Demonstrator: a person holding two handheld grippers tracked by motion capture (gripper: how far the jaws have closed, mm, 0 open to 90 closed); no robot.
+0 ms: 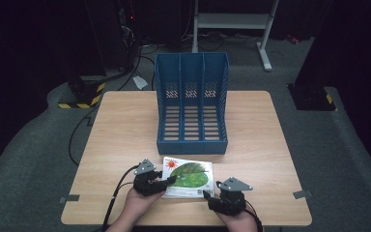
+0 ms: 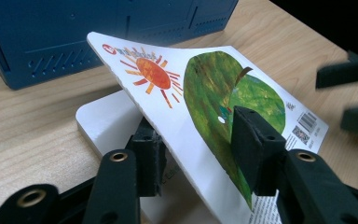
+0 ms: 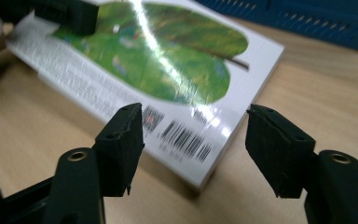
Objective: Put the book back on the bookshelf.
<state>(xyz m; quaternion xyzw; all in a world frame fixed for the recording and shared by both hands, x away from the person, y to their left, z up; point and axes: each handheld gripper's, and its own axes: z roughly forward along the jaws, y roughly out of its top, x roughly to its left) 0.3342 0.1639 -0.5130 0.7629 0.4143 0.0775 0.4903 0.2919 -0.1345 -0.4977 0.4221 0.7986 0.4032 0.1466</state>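
A picture book [image 1: 188,178] with a green leaf and an orange sun on its cover lies on the table just in front of a blue file rack [image 1: 192,104]. My left gripper [image 1: 170,180] is at the book's left edge. In the left gripper view it [image 2: 200,144] is shut on the raised cover [image 2: 205,88], one jaw under it and one on top, with a white page [image 2: 102,126] lying flat below. My right gripper [image 1: 207,194] is at the book's near right corner. In the right gripper view it [image 3: 196,140] stands open, its jaws either side of the barcode corner of the book [image 3: 168,60], not touching.
The rack [image 2: 74,32] has three upright slots and stands mid-table, open towards me. The wooden table [image 1: 121,130] has bare room left and right of the rack. Beyond the table are a dark floor, cables and a white stand's legs [image 1: 265,48].
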